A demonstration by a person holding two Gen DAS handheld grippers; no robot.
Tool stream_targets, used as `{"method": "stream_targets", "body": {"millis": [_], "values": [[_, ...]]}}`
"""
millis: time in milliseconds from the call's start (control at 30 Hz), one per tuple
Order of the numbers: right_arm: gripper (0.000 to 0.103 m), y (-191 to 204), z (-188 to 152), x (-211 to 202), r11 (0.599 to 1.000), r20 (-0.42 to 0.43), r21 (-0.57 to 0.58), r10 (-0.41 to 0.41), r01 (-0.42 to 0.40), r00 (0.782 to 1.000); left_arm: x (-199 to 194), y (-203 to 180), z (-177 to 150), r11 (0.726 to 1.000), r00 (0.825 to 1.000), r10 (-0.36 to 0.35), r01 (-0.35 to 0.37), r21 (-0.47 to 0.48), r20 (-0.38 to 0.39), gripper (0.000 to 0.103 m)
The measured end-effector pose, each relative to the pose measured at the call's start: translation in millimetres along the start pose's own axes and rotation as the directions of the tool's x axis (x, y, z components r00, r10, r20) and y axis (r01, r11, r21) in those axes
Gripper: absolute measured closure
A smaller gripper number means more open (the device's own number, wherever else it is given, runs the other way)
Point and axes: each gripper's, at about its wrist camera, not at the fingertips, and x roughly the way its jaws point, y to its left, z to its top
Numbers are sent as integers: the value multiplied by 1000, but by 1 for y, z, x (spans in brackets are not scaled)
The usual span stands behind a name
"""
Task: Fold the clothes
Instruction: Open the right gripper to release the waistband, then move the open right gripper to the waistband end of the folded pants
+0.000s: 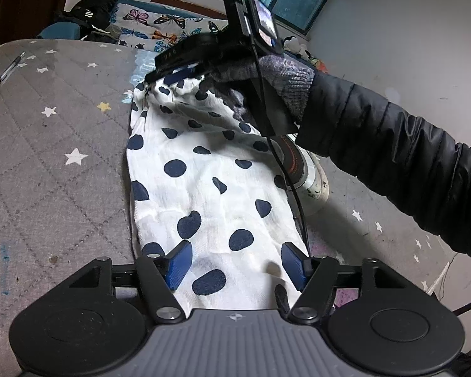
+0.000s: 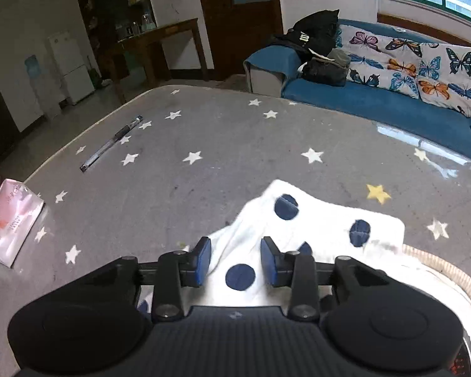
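A white cloth with dark blue dots [image 1: 204, 169] lies in a long strip on the grey star-patterned table cover [image 1: 62, 163]. Its near end runs between the blue pads of my left gripper [image 1: 235, 264], which stand wide apart and do not press it. At the far end of the strip, my right gripper [image 1: 172, 77] is held by a grey-gloved hand [image 1: 279, 72] in a black sleeve. The right wrist view shows the right gripper [image 2: 235, 260] open over the crumpled end of the cloth [image 2: 298, 220], with a gap at both pads.
A pen [image 2: 110, 144] lies at the far left of the table and a pink-white packet [image 2: 9, 223] near its left edge. A white cylinder with a dark top [image 1: 311, 179] stands under the sleeve. Beyond the table is a blue sofa [image 2: 376, 106] with a butterfly blanket.
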Motion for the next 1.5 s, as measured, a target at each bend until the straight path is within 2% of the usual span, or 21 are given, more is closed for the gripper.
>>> {"method": "stream_targets", "body": {"millis": [100, 200, 300, 400, 567, 800, 833, 867, 900, 1000, 1133, 1200, 1300, 1500], "values": [[61, -7, -2, -13, 1000, 23, -4, 19, -19, 1000, -2, 1, 0, 1000, 1000, 4, -4, -7, 6, 35], [59, -22, -1, -30, 999, 57, 36, 35, -37, 998, -5, 2, -1, 1000, 1000, 5, -5, -11, 9, 33], [56, -43, -3, -38, 998, 72, 62, -31, 27, 997, -7, 1, 1, 1000, 1000, 13, -13, -1, 11, 30], [56, -65, -7, -39, 992, 74, 107, -73, 65, 995, -7, 3, 2, 1000, 1000, 21, -21, -3, 16, 30], [54, -99, -20, -30, 981, 58, 184, -71, 59, 996, -8, 3, 5, 999, 999, 32, -32, -12, 22, 29], [53, -106, -28, -20, 987, 104, 158, -35, 18, 994, -1, 4, 8, 999, 999, 49, -49, -19, 6, 28], [54, -104, -29, -20, 989, 107, 148, -39, 23, 993, 0, 3, 9, 999, 999, 50, -50, -16, 3, 28], [62, -102, -28, -19, 991, 103, 130, -48, 34, 994, 1, 2, 9, 999, 999, 51, -51, -13, 1, 28], [77, -99, -27, -18, 992, 99, 119, -49, 37, 994, 1, 2, 9, 999, 999, 52, -52, -12, 0, 27], [87, -91, -25, -15, 995, 94, 82, -61, 53, 994, 2, 0, 10, 998, 998, 55, -55, -11, 4, 27], [92, -73, -26, -17, 994, 125, 18, -108, 107, 986, 3, -3, 10, 998, 998, 60, -60, -6, 5, 27], [94, -56, -27, -22, 988, 153, -71, -124, 136, 980, 4, -3, 10, 998, 998, 62, -62, -1, 1, 27], [95, -24, -35, -26, 947, 193, -250, -157, 204, 968, 5, -3, 10, 998, 998, 62, -62, 3, 2, 27], [95, 18, -53, -18, 842, 215, -477, -166, 252, 962, 8, -3, 8, 998, 998, 66, -66, -2, 2, 27]]}}
